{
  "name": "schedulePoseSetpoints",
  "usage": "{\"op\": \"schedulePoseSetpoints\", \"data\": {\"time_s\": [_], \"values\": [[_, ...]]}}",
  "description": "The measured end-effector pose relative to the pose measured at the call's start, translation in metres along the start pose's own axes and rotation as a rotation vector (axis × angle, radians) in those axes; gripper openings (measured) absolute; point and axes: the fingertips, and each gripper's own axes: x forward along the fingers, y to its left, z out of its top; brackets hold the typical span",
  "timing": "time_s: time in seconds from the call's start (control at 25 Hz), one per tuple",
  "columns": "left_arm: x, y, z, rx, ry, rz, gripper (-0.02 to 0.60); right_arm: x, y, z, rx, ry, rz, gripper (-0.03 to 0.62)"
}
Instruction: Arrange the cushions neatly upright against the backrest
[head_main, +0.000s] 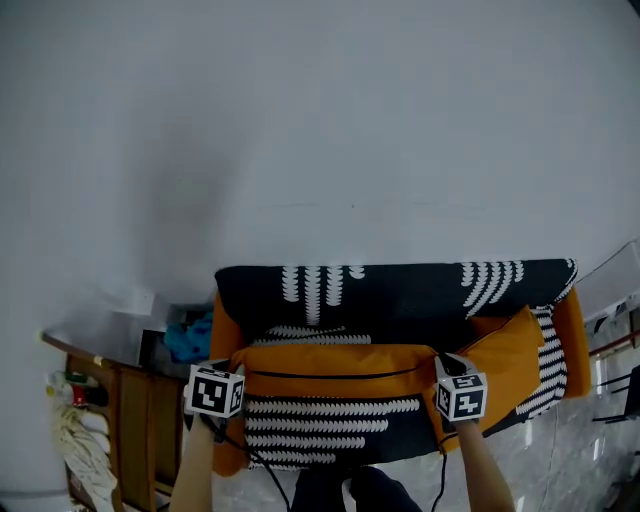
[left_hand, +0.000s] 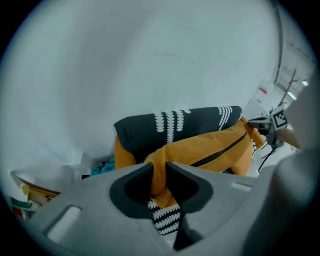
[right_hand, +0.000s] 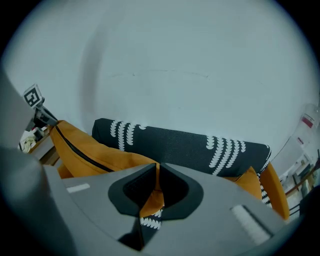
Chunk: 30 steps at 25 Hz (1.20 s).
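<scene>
The orange cushion (head_main: 340, 362) is held over the patterned sofa seat (head_main: 320, 425) at the lower centre of the head view. Its long axis and zip run left to right, and the dark backrest (head_main: 400, 290) lies just beyond it towards the top of the frame. Its left corner is pinched in the closed left tongs (left_hand: 159, 167) and its right corner in the closed right tongs (right_hand: 156, 172), so neither hand is nearer. A second orange cushion (head_main: 512, 350) seems to lean at the sofa's right end, though its footing is hidden.
</scene>
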Motion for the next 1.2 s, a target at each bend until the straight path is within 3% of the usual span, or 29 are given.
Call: {"op": "schedulePoseSetpoints", "data": {"time_s": [0.44, 0.68, 1.2], "values": [[0.023, 0.011, 0.004, -0.001, 0.085, -0.025, 0.067, 0.017, -0.001, 0.011, 0.038, 0.032, 0.017, 0.032], [0.043, 0.021, 0.014, -0.056, 0.116, -0.04, 0.066, 0.042, -0.011, 0.017, 0.056, 0.082, 0.048, 0.032], [0.096, 0.052, 0.078, -0.003, 0.103, 0.006, 0.058, 0.125, -0.031, 0.075, -0.027, 0.069, 0.047, 0.031]]}}
